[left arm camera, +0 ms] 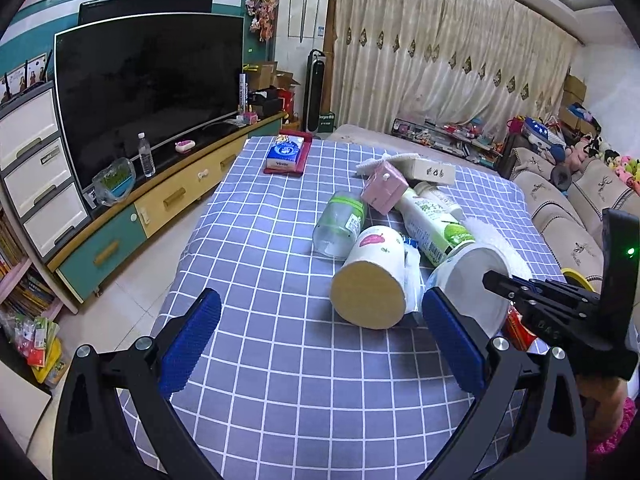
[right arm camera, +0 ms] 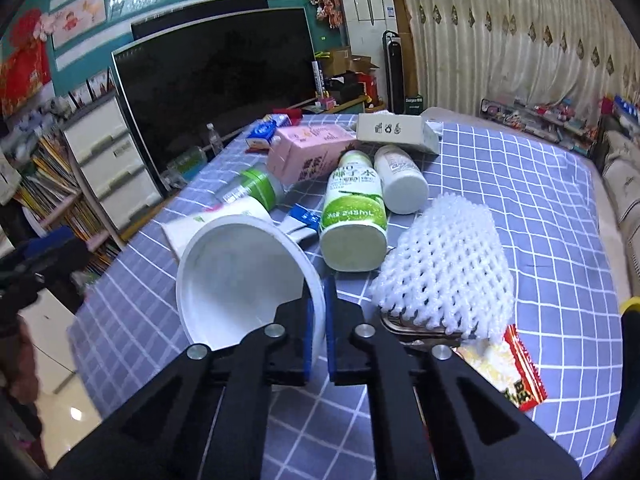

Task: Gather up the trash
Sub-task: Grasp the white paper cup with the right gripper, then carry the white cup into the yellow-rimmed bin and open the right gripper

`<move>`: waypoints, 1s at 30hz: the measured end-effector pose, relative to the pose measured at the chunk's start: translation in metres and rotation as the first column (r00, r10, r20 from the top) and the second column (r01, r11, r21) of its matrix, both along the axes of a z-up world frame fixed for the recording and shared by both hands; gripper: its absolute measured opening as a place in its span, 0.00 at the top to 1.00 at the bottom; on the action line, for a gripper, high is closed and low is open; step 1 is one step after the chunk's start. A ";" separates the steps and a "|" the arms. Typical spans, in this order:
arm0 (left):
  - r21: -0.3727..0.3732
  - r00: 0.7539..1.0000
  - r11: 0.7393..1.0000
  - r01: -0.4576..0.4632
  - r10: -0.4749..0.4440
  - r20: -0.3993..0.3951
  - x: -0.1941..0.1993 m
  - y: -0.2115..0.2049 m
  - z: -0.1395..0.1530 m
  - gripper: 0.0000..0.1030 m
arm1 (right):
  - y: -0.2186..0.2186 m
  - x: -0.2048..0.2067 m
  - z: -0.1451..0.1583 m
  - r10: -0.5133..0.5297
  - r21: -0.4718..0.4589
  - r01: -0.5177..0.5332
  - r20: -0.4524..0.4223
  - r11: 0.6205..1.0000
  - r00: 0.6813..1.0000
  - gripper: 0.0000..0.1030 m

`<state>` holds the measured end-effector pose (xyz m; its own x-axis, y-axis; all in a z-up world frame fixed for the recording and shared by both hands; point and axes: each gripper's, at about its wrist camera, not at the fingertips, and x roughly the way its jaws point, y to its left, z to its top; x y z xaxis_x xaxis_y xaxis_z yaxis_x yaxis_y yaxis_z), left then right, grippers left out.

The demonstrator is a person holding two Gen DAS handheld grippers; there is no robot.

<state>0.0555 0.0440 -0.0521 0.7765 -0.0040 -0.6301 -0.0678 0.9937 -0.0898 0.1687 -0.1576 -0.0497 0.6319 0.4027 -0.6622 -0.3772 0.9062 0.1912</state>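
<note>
Right gripper (right arm camera: 318,332) clamped on near rim of white cup (right arm camera: 240,280); cup lies tipped, mouth toward gripper, body apparently running away-left; left gripper (left arm camera: 320,340) wide open, empty, beside it.

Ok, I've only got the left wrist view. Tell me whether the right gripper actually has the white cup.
Observer: Yes. The right gripper is shut on the cup at its rim, one pad inside and one outside.
Operator: Now tell me what that red bit behind the gripper is.
Observer: A red and yellow wrapper, lying flat and partly under the foam net.
</note>
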 end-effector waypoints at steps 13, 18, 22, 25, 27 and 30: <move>0.016 0.994 0.994 0.104 -0.104 0.023 0.000 -0.030 0.007 0.04 | -0.202 -0.013 0.059 -0.426 0.025 0.425 0.036 0.905 0.904 0.95; 0.012 0.988 0.988 0.156 -0.156 0.005 0.009 -0.056 0.001 0.04 | -0.303 -0.009 0.025 -0.631 -0.124 0.622 -0.050 0.773 0.774 0.95; 0.015 0.980 0.980 0.200 -0.200 0.003 0.015 -0.081 0.000 0.04 | -0.356 0.011 -0.034 -0.699 -0.255 0.654 -0.177 0.712 0.693 0.95; 0.029 0.972 0.972 0.235 -0.235 0.003 0.016 -0.099 -0.001 0.04 | -0.374 0.022 -0.075 -0.716 -0.318 0.643 -0.243 0.696 0.654 0.95; 0.039 0.967 0.966 0.254 -0.254 -0.003 0.018 -0.108 -0.002 0.04 | -0.380 0.029 -0.094 -0.717 -0.344 0.631 -0.273 0.695 0.641 0.95; 0.045 0.957 0.956 0.289 -0.288 -0.017 0.022 -0.124 -0.006 0.04 | -0.387 0.036 -0.114 -0.718 -0.352 0.626 -0.314 0.696 0.622 0.94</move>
<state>0.0774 -0.0802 -0.0580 0.7400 -0.1973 -0.6430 0.2218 0.9741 -0.0437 0.2046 -0.5450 -0.1638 0.3326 -0.1881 -0.9241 0.4227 0.9057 -0.0322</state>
